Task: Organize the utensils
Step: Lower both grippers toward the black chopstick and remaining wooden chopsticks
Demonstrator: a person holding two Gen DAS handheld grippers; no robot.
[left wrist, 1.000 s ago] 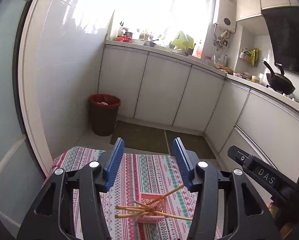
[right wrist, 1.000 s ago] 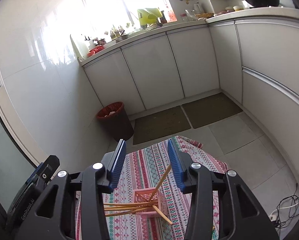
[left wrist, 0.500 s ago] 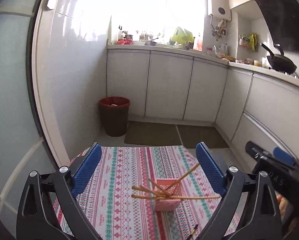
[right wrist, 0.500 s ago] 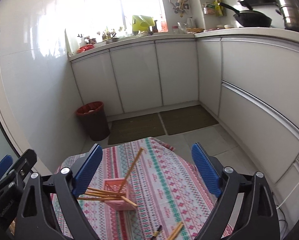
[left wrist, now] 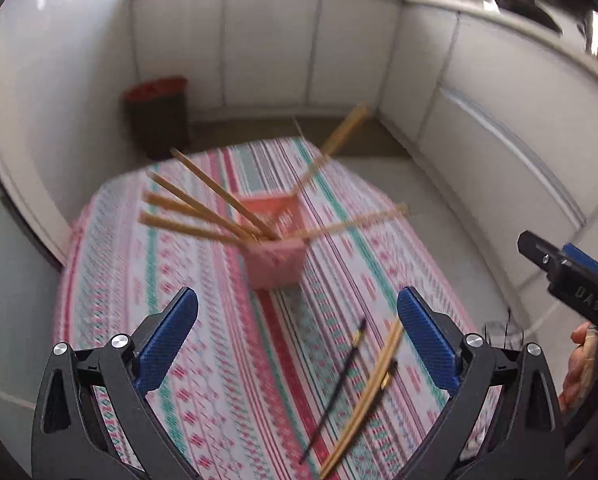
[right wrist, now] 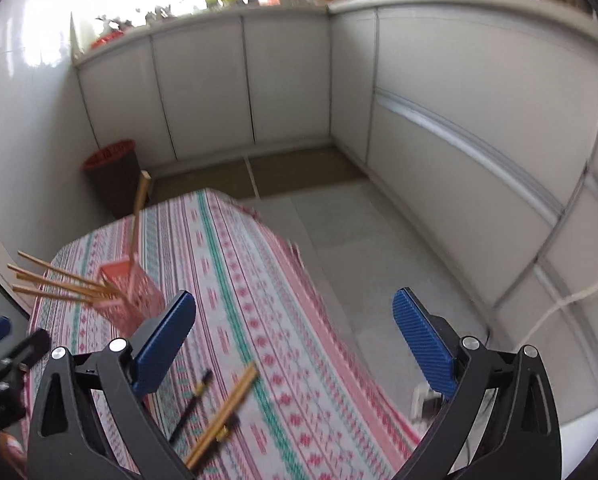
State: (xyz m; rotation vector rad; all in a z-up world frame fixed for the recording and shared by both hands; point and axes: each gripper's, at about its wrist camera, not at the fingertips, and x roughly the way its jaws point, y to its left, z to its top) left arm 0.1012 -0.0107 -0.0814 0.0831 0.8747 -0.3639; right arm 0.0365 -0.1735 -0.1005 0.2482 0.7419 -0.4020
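Left wrist, chopsticks [left wrist: 363, 396] between hand-held gripper [left wrist: 297, 344] fingers

A pink holder [left wrist: 275, 258] at frame centre carries tan chopsticks [left wrist: 203, 208]. The tablecloth [left wrist: 203, 360] shows pink, red and teal stripes. Lower right lie a black chopstick [left wrist: 335, 380] and tan ones [left wrist: 369, 394]. Upper left, a red-rimmed brown bin [left wrist: 159, 116].
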